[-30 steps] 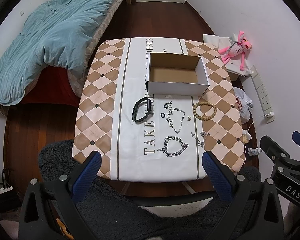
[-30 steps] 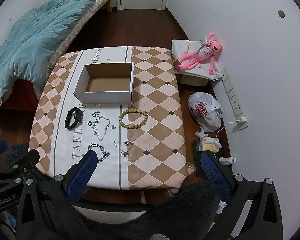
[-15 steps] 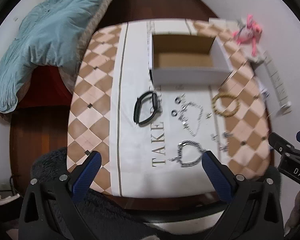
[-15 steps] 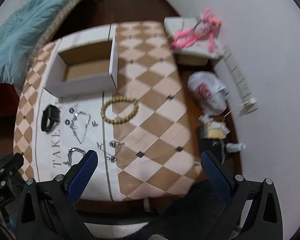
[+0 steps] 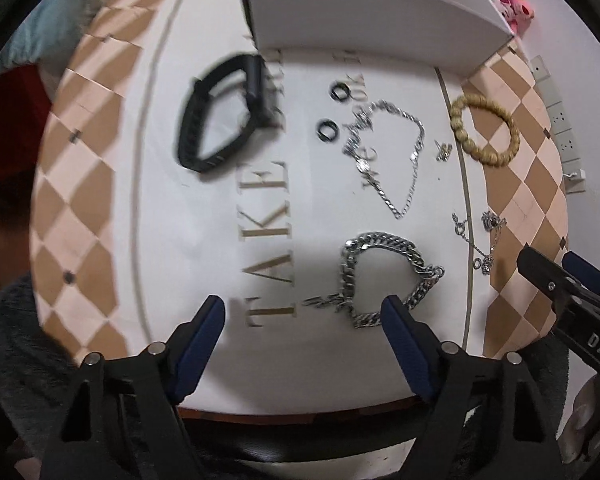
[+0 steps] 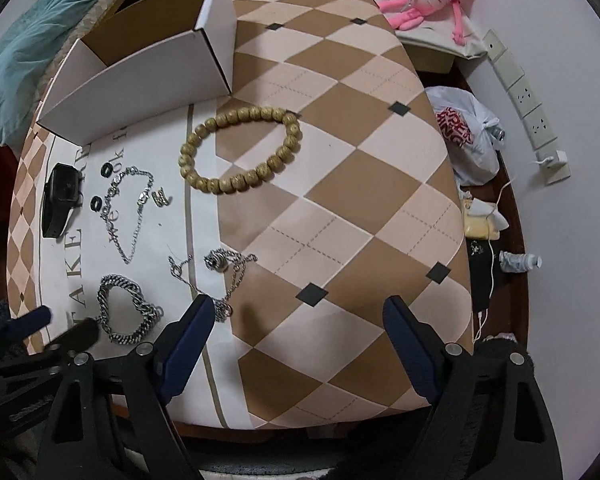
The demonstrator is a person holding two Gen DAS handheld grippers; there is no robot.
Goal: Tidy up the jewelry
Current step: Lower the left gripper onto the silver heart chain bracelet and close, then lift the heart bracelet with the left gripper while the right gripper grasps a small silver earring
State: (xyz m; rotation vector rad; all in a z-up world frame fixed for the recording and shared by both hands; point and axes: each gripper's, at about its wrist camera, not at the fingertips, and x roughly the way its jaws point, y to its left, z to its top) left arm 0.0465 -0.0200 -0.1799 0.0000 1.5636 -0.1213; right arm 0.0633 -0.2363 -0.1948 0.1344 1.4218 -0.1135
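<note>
On the checked cloth of the surface, going from the left, the black wristband lies nearest the left edge, a springy rubbery loop, light, that should take a pinch across its strap without slipping. Next come two small dark rings, hard and tiny, likely to skate away unless the pads close squarely on one at a time. Beside them the thin silver chain is limp and will bunch or trail, so a bunched part is the safer hold. Below it the heavy curb-link bracelet is denser and slick, best taken across one run of links; the left hand-held gripper hangs just over it with its jaws closing, nothing between them yet. Further right lie a small stud and a fine pendant chain, delicate and prone to tangling. The right hand-held gripper is over bare cloth, its jaws closing on nothing. The wooden bead bracelet is stiff-beaded, elastic and easy. The open white box stands behind, empty as far as shows.
</note>
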